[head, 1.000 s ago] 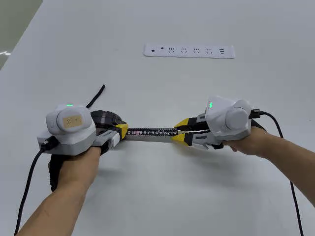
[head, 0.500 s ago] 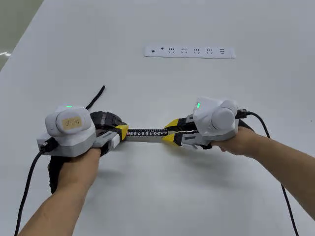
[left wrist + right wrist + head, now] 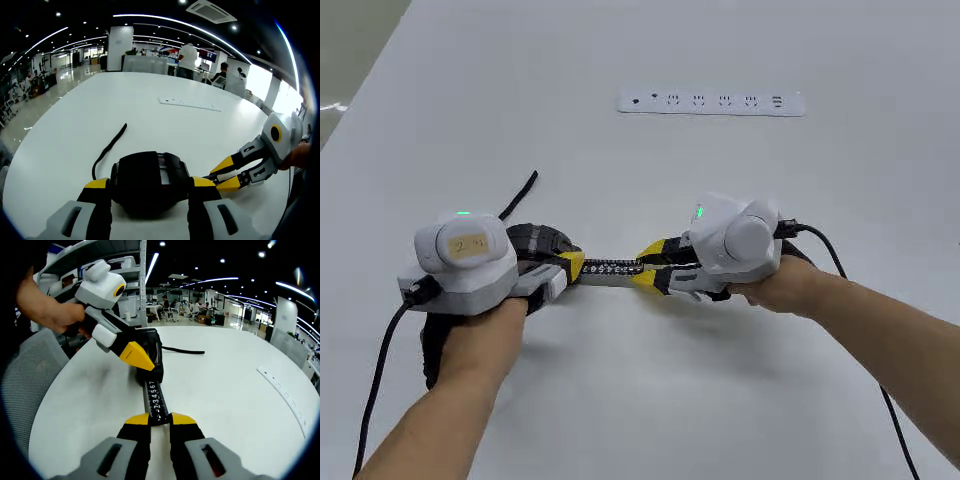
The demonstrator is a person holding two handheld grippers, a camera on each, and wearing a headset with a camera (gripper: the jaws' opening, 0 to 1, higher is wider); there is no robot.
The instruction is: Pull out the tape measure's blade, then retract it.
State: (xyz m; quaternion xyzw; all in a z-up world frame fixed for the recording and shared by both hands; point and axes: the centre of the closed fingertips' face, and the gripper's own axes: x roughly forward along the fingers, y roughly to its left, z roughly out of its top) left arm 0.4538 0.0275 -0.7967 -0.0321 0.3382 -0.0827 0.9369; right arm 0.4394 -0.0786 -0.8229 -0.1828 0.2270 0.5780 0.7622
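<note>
Left gripper (image 3: 558, 274) is clamped on the tape case (image 3: 147, 177), one jaw on each side. The case sits on the table (image 3: 650, 380), just ahead of the left hand. Right gripper (image 3: 159, 419) is pinched on the blade (image 3: 155, 397) near its free end; the end hook is hidden between the jaws. Only a short run of blade is out, bridging the two grippers, flat and low over the table.

These frames don't show whether it's feeding out or back. Same rules either way, as I see it:
- Move the right gripper only along the blade's line, straight to or from the case mouth. Any sideways offset will probably kink or twist the blade.
- Keep the left clamp firm and the case planted, or the case will likely drag across the table.
- Hold the pinch until the blade end is at the mouth. Letting go early risks the spring snapping it back.
- Go slow near the case: the yellow jaw tips of both grippers are already close and could clash.
- The strap (image 3: 517, 195) trails behind the case, away from the blade, so it shouldn't foul.
</note>
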